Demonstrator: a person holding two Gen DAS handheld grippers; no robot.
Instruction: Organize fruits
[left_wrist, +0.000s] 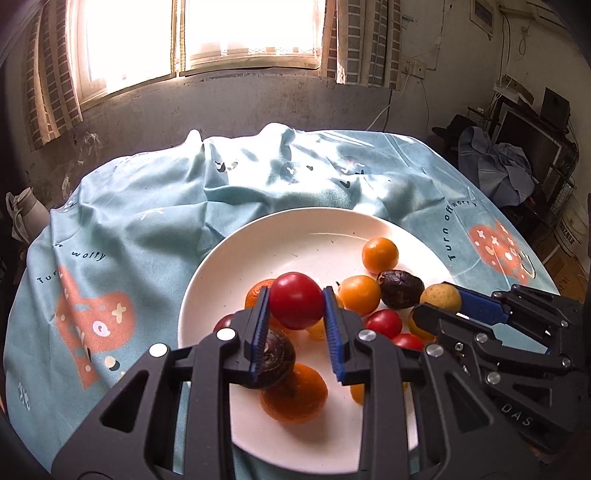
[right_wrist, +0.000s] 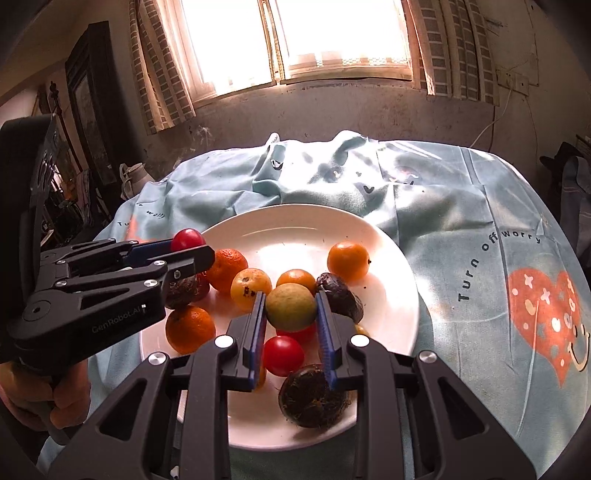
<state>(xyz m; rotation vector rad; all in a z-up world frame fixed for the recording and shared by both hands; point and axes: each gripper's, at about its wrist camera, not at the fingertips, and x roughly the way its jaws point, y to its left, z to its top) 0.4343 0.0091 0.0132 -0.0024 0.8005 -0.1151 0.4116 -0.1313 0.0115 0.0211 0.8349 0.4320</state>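
With the left gripper (left_wrist: 295, 301) pinching a red tomato (left_wrist: 295, 300) and the right gripper (right_wrist: 290, 308) clamping what looks like a yellow-green fruit (right_wrist: 290, 311), I'd lift both straight up, gently, clear of the plate (right_wrist: 295, 229).

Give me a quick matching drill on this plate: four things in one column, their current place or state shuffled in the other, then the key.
Things:
1. red tomato
2. yellow-green fruit
3. white plate
4. dark wrinkled fruit

States:
A. lies loose on the plate, in no gripper
B. clamped in the left gripper
C. sits on the blue tablecloth
D. clamped in the right gripper

Pairs: 1-B, 2-D, 3-C, 4-A
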